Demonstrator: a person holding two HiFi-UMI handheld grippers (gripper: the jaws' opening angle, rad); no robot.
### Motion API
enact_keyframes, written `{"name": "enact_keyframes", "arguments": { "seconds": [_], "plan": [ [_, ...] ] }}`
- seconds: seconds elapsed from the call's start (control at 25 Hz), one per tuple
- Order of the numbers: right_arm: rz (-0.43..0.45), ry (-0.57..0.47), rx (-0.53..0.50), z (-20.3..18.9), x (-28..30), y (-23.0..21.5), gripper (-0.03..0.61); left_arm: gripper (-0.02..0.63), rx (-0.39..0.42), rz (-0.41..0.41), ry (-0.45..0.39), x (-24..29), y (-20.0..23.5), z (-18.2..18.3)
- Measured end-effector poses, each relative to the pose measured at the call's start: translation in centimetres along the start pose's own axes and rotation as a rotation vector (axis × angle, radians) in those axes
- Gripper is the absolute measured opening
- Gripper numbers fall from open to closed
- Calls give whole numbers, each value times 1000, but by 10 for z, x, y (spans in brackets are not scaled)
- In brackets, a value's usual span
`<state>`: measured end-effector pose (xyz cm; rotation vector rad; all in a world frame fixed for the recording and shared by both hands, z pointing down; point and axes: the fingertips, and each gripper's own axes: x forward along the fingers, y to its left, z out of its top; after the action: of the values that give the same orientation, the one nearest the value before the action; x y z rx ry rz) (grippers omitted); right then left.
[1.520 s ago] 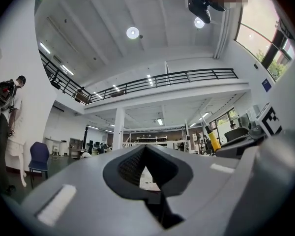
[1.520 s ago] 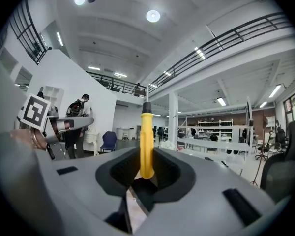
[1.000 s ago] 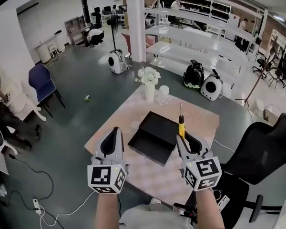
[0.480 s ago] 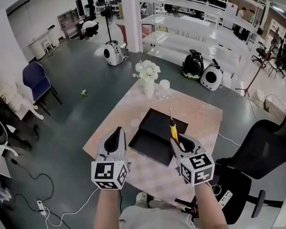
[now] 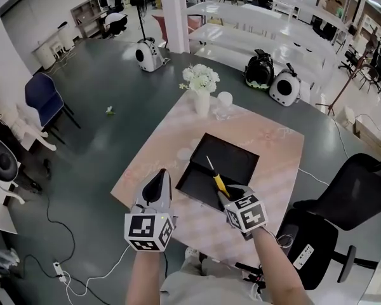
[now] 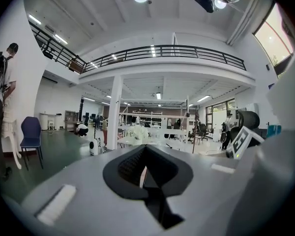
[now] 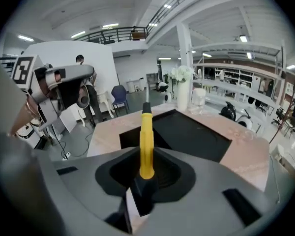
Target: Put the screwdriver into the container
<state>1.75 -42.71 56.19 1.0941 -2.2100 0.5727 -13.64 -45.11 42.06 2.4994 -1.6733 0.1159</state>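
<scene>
The screwdriver (image 5: 217,182) has a yellow handle and a thin metal shaft that leans up and to the left. My right gripper (image 5: 227,197) is shut on the handle's lower end, and it holds the tool above the near edge of the black container (image 5: 232,159). In the right gripper view the handle (image 7: 146,136) rises between the jaws, with the open black container (image 7: 194,135) lying just beyond. My left gripper (image 5: 157,188) hovers at the table's near left edge, beside the container. Its jaws are shut with nothing in them (image 6: 145,170).
The pink table (image 5: 270,138) carries a white vase of flowers (image 5: 201,89) and a glass cup (image 5: 224,104) at its far side. A black office chair (image 5: 346,202) stands to the right. Cables and a power strip (image 5: 59,271) lie on the floor to the left.
My right gripper has moved left and lower with the screwdriver, whose shaft now tilts left over the container. The left gripper has kept its place beside the box.
</scene>
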Motion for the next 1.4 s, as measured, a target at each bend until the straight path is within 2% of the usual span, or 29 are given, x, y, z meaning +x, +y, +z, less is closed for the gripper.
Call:
{"name": "enact_keyframes", "arguments": {
  "seconds": [0.4, 0.68, 0.92, 1.08, 1.2, 1.28, 1.4],
  "plan": [
    [28, 390, 38, -54, 61, -3, 78, 8, -21, 25, 8, 1, 20, -6],
    [18, 579, 94, -79, 86, -7, 79, 8, -33, 45, 17, -1, 34, -10],
    [-20, 730, 77, -95, 90, -11, 80, 8, -33, 45, 21, 0, 37, -10],
    [-54, 789, 30, -100, 93, -16, 80, 8, -29, 36, 20, 3, 38, -8],
    [-50, 747, -17, -97, 101, -17, 101, 8, -29, 28, 16, 4, 37, -7],
    [-37, 712, 7, -92, 100, -14, 153, 8, -29, 23, 13, 6, 36, -7],
    [-32, 672, 79, -82, 86, -11, 192, 8, -32, 16, 5, 10, 35, -4]
  ]
}}
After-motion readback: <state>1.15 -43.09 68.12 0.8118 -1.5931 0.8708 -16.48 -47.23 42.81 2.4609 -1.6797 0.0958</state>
